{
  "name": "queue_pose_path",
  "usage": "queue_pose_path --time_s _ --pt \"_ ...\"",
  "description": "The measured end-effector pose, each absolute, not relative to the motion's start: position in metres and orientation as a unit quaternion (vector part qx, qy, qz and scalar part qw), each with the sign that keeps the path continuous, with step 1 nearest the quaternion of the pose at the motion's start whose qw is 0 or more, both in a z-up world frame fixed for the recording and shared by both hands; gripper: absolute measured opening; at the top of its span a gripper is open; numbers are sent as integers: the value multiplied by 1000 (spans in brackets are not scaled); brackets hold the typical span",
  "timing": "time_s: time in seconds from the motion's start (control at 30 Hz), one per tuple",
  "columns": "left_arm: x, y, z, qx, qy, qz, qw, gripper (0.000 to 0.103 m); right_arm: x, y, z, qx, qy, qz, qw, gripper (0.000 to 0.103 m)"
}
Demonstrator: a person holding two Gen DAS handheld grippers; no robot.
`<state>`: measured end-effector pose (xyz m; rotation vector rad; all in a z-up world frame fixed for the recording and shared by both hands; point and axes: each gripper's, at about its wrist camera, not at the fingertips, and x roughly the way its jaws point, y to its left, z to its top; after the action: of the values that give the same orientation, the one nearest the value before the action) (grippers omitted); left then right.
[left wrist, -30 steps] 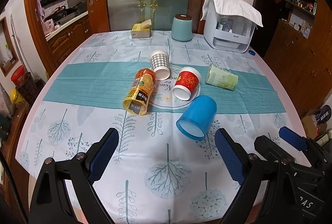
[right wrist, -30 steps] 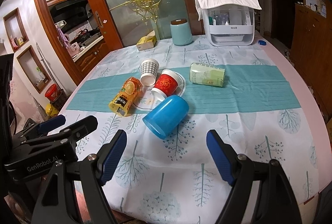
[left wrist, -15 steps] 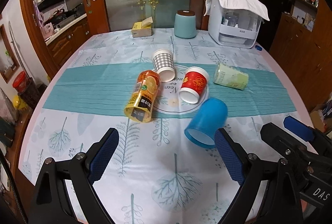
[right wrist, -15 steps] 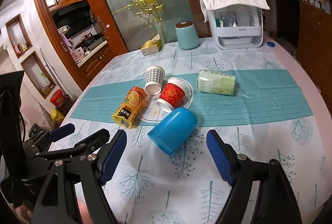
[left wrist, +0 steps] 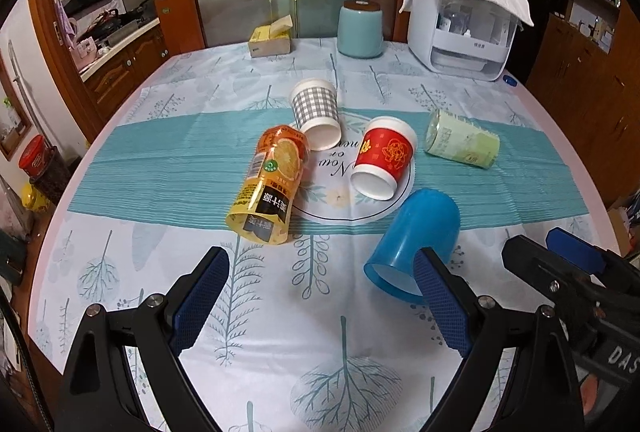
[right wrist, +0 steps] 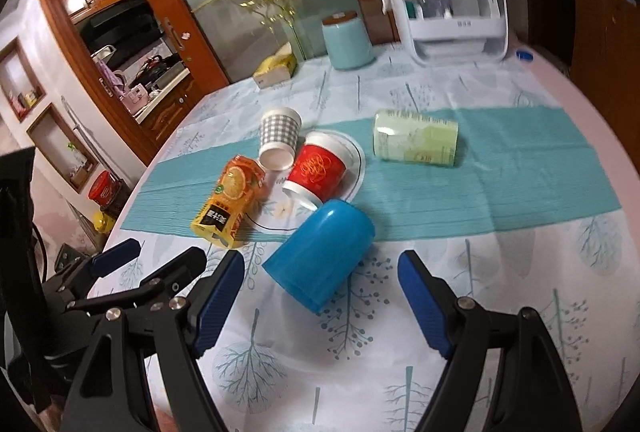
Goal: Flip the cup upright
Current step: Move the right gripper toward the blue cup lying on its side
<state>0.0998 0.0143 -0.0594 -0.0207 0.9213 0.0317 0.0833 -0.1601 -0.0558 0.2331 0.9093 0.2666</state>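
Note:
A blue plastic cup (left wrist: 416, 236) lies on its side on the tablecloth, mouth toward me; it also shows in the right wrist view (right wrist: 320, 252). A red paper cup (left wrist: 382, 157), a grey checked paper cup (left wrist: 316, 113), an orange juice cup (left wrist: 268, 183) and a pale green cup (left wrist: 462, 143) also lie on their sides. My left gripper (left wrist: 320, 308) is open and empty, its right finger just in front of the blue cup. My right gripper (right wrist: 320, 308) is open and empty, just short of the blue cup.
A teal canister (left wrist: 360, 29), a tissue box (left wrist: 270, 39) and a white appliance with a cloth on it (left wrist: 464, 15) stand at the table's far side. The table edge (left wrist: 576, 151) curves on the right. The left gripper shows in the right wrist view (right wrist: 132, 272).
Both grippers have moved forward toward the cups. The blue cup now lies close in front of both sets of fingers. The cups have not moved.

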Motion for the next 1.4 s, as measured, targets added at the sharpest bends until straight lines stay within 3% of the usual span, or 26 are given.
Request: queue_pose_path --time_s 0.4,1.17,1.23,1.3,1.4 --pt "123 18 -93 -14 476 12 879 92 114 -163 -94 133 489 124 853 80" --pt "164 -35 -151 -38 548 -114 828 92 117 -203 -113 160 486 62 857 78" --pt "165 -36 -153 -45 547 -122 827 88 116 -204 -115 161 487 62 856 78" --pt "166 -40 -155 -45 542 -141 827 77 117 -206 -116 163 488 62 855 78" --pt "168 -44 -156 -31 535 -152 831 77 116 -208 -119 167 489 62 854 78"
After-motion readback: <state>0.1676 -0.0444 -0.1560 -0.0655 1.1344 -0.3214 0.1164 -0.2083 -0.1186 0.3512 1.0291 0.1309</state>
